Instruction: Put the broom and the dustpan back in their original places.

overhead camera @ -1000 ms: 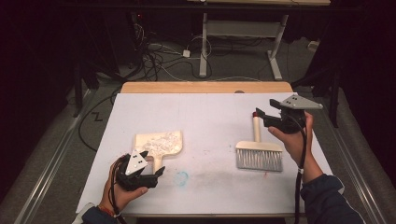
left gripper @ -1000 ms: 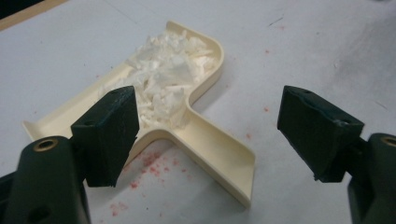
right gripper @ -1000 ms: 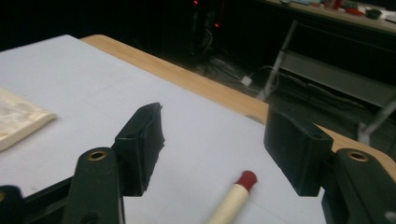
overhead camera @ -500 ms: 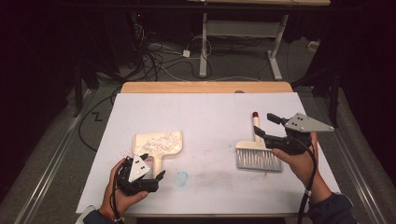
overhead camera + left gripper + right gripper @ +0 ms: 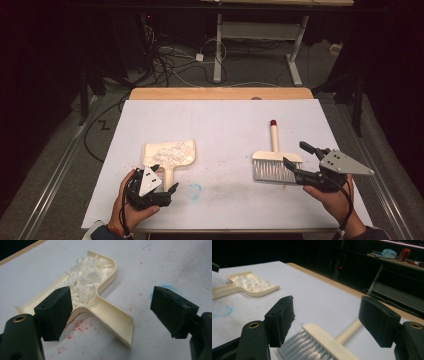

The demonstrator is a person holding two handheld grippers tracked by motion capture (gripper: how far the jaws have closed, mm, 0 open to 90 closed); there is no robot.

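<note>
Item one: dustpan [image 5: 169,154], cream plastic, lying flat on the white tabletop [image 5: 225,125]. We take it as our landmark. Its tray holds a heap of white shreds [image 5: 86,277], and its handle [image 5: 113,320] runs from the tray toward the person. We judge it light and stiff, with a smooth, somewhat slippery surface. The load is loose, so any tilt would likely spill it. The channel-shaped handle is the place to take hold, pinched across its two raised walls and kept level.

Item two: brush [image 5: 274,159], well to the right of the dustpan, lying flat with a cream block, grey bristles [image 5: 304,346] and a slim handle [image 5: 273,137] ending in a red tip. We judge the block and handle rigid and the bristles soft and yielding. Grip belongs on the handle or the block, never the bristles.

Item three: left gripper [image 5: 162,187], just short of the dustpan's handle end. Its fingers [image 5: 56,312] stand wide apart and hold nothing; the handle lies between them, farther ahead.

Item four: right gripper [image 5: 302,160], to the right of the dustpan and just beside the brush's bristle end. Its fingers [image 5: 280,318] are spread wide and empty, the brush block lying beyond the gap.

Item five: faint red specks [image 5: 80,326] and a blue smudge [image 5: 195,189] on the tabletop near the dustpan's handle.
</note>
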